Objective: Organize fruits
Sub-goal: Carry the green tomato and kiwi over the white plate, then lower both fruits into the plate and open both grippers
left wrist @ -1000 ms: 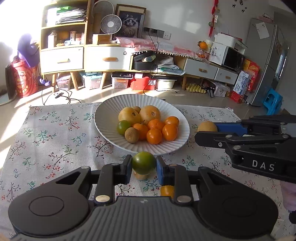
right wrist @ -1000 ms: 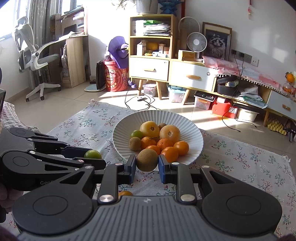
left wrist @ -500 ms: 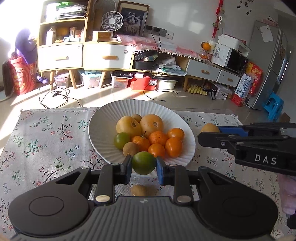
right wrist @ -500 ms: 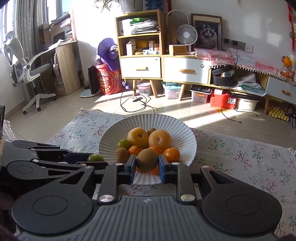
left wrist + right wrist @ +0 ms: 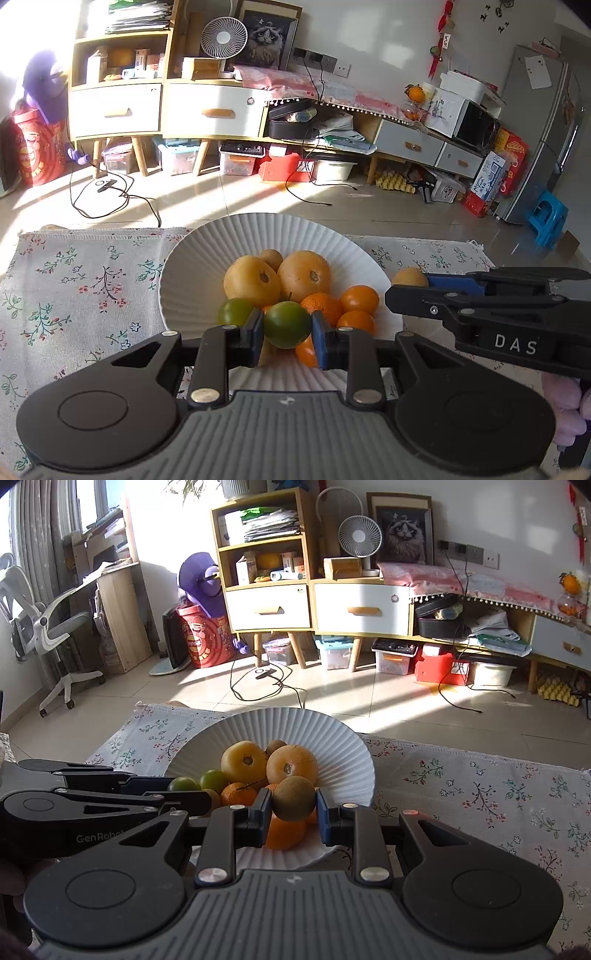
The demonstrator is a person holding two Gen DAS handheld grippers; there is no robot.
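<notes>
Two handheld grippers meet above a white ribbed plate [image 5: 192, 280] set on a floral tablecloth [image 5: 74, 280]. The left gripper [image 5: 287, 330] pinches a green citrus fruit [image 5: 287, 324] between its blue pads, held over the plate's near side. The right gripper [image 5: 293, 805] clamps a brown kiwi [image 5: 293, 798], also over the plate's near side. On the plate lie two large yellow fruits [image 5: 252, 281], several oranges [image 5: 359, 299], another green citrus [image 5: 235, 311] and a kiwi [image 5: 271, 258].
</notes>
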